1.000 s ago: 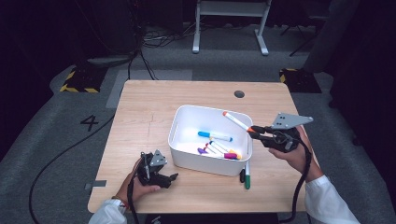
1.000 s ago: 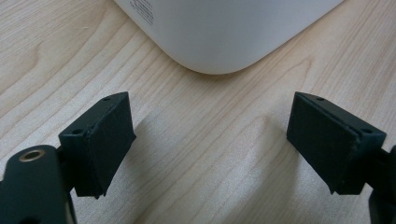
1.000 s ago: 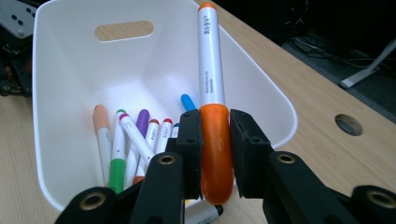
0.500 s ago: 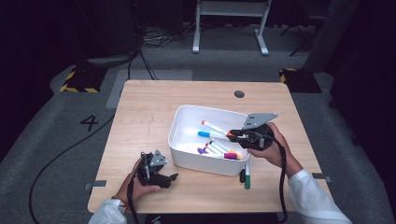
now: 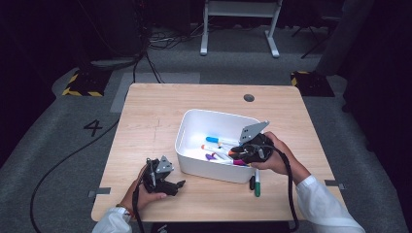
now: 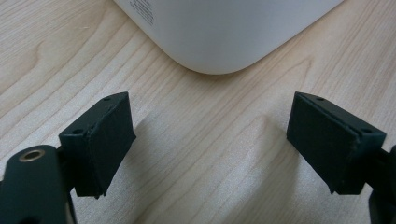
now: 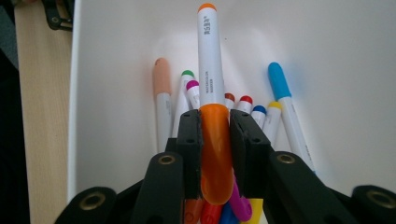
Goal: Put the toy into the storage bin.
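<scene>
— Where is the orange marker (image 7: 211,74)?
— Clamped in the right claw (image 7: 215,140), over the white bin (image 5: 194,121) near the tabletop's (image 5: 145,111) front edge.
— The left claw (image 6: 210,149)?
— Open, empty, beside the bin's corner.

- The white bin (image 6: 224,32) is cut off by the top edge of the left gripper view; just one rounded corner and a patch of unreadable print show.
- In the right gripper view, the lower ends of the markers (image 7: 243,105) lying in the bin are hidden behind the right claw (image 7: 215,140).
- The orange marker (image 7: 210,65) carries print too small to read.
- From the high view, the markers in the bin beside the right claw (image 5: 232,152) are too small to count.
- A green marker (image 5: 257,183) on the desk (image 5: 150,111) beside the bin is partly covered by the right hand (image 5: 272,158).
</scene>
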The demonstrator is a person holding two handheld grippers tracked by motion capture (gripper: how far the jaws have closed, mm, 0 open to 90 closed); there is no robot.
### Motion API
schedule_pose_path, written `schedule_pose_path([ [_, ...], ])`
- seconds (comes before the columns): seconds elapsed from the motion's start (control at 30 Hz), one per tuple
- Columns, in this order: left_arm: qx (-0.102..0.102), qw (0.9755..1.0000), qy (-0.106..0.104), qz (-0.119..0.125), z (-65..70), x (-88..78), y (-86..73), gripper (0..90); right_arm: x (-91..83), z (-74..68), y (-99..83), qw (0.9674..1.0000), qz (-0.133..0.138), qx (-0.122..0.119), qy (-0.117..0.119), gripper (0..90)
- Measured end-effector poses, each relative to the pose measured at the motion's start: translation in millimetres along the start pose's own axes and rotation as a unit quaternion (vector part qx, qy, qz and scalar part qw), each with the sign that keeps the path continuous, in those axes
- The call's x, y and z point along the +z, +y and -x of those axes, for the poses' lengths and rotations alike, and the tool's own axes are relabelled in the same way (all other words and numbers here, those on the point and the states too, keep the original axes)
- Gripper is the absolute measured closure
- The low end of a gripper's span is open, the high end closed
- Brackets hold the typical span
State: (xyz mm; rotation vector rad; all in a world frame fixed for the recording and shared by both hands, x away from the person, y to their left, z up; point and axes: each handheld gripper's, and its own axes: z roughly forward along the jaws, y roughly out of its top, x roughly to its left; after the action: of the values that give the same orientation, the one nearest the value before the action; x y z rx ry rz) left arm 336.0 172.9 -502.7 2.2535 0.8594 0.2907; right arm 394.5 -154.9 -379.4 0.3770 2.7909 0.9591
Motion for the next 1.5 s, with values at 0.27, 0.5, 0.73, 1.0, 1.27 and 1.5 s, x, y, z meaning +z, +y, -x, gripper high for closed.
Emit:
schedule_pose_path([
  [0.27,-0.001,1.0,-0.001,0.0,0.1,0.1,0.0,14.9,2.6,-1.4,3.0,0.9999,-0.002,-0.008,0.014,75.0],
  [0.5,-0.001,1.0,-0.001,0.0,0.1,0.1,0.0,14.9,0.2,-0.1,1.8,0.9999,0.01,-0.002,0.01,67.0],
  [0.73,-0.001,1.0,-0.001,0.0,0.1,0.1,0.0,14.9,-9.5,2.6,-2.0,0.9995,0.03,0.008,-0.01,55.3],
  [1.0,0.0,1.0,-0.001,0.0,0.0,0.1,0.0,14.9,-34.1,2.4,-12.5,0.9957,0.058,0.042,-0.059,37.8],
  [1.27,0.0,1.0,-0.001,0.0,0.0,0.1,0.0,14.9,-70.6,0.7,-40.4,0.9873,0.084,0.065,-0.118,31.7],
  [1.5,-0.001,1.0,-0.001,0.0,0.0,0.1,0.0,14.9,-90.8,-5.4,-78.4,0.9787,0.1,0.101,-0.148,31.3],
])
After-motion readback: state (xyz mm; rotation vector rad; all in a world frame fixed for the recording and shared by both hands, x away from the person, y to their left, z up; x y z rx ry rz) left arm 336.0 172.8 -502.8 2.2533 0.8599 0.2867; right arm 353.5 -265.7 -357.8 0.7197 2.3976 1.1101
